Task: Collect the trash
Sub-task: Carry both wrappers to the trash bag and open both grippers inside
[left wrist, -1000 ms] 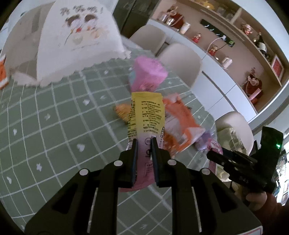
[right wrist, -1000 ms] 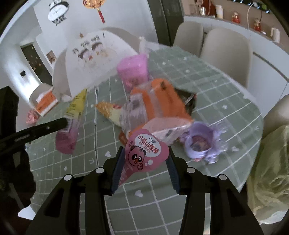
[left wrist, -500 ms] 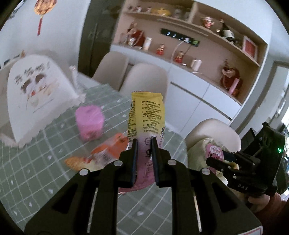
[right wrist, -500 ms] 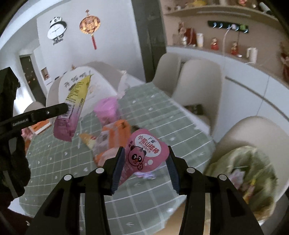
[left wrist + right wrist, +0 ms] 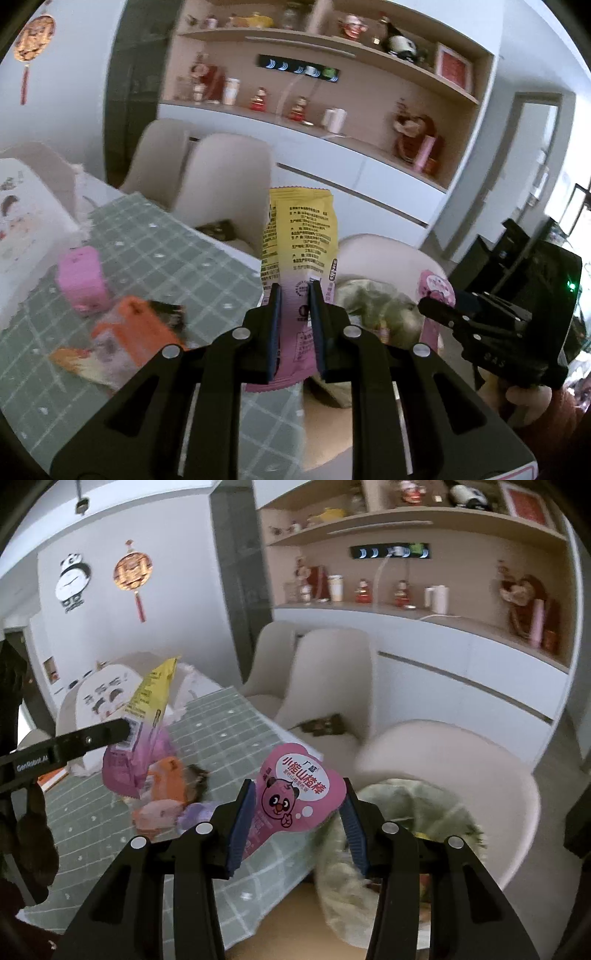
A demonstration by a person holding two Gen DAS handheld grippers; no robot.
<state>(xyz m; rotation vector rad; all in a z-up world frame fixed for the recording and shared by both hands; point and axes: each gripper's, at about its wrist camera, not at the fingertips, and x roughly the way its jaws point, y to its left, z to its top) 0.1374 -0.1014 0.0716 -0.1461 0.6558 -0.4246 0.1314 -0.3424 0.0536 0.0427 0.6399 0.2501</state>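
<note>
Both loaded for one trip: left claw (image 5: 294,303) pinching yellow wrapper (image 5: 300,236) upright, right claw (image 5: 298,814) clamped on pink pack (image 5: 297,793), trash bag (image 5: 402,808) just ahead, below right claw.

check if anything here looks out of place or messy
Yes: snack litter lies heaped on the green checked tablecloth, including an orange wrapper and a purple cup. A dark wrapper sits on a chair seat, an odd spot.
</note>
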